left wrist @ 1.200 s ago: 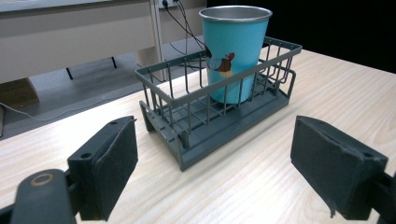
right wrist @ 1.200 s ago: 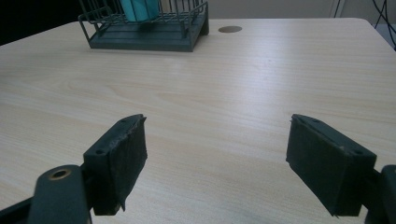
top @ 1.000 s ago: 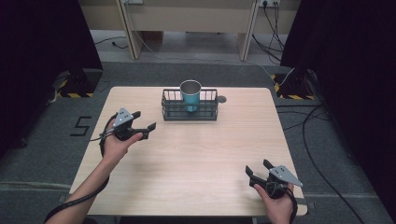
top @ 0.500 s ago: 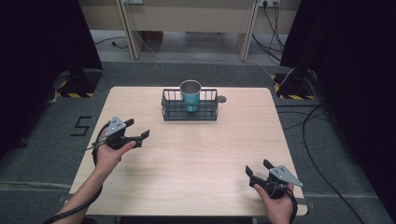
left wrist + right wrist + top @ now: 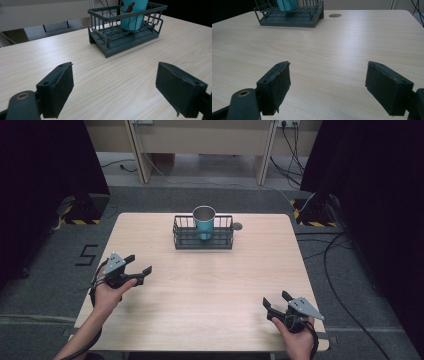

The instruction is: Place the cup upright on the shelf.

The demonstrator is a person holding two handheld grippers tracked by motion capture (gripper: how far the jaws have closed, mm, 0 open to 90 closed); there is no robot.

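Cup (image 5: 204, 220) stands in wire basket (image 5: 202, 240) on wooden table (image 5: 210, 280).

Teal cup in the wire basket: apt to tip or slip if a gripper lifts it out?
The teal cup stands upright and rises well above the wire basket rim, so a high side push would probably tip it. Its wall looks smooth and glossy, so perhaps slippery. It appears empty, so likely light.

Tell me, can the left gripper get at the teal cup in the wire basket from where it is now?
Probably yes. The left gripper is open, bare table lies between, and the teal cup rises above the wire basket rim, free to grasp.
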